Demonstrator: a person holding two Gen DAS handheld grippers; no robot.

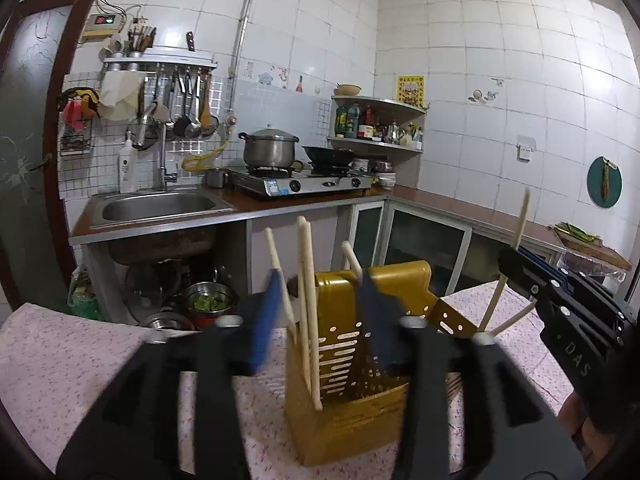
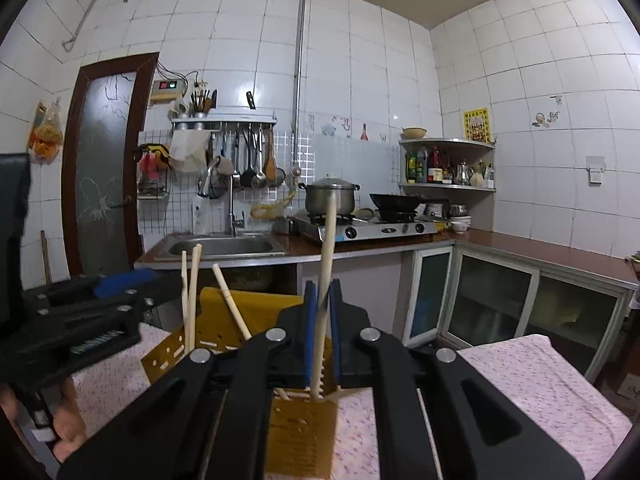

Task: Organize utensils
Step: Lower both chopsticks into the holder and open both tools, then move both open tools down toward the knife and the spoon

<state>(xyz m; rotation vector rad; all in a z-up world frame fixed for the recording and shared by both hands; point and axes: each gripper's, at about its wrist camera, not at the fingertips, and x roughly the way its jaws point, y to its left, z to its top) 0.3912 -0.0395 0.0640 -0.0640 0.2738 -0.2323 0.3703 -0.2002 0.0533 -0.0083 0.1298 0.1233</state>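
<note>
Two grippers over the yellow utensil holder on the floral tablecloth: left gripper jaws apart, gripping nothing, three chopsticks standing in the holder between its blue pads, right gripper slightly parted around one upright chopstick whose tip sits in the holder.

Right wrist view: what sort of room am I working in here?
A home kitchen, most likely: a steel sink set in the counter, a gas stove carrying a lidded pot and a wok, and ladles hanging from a wall rack.
</note>
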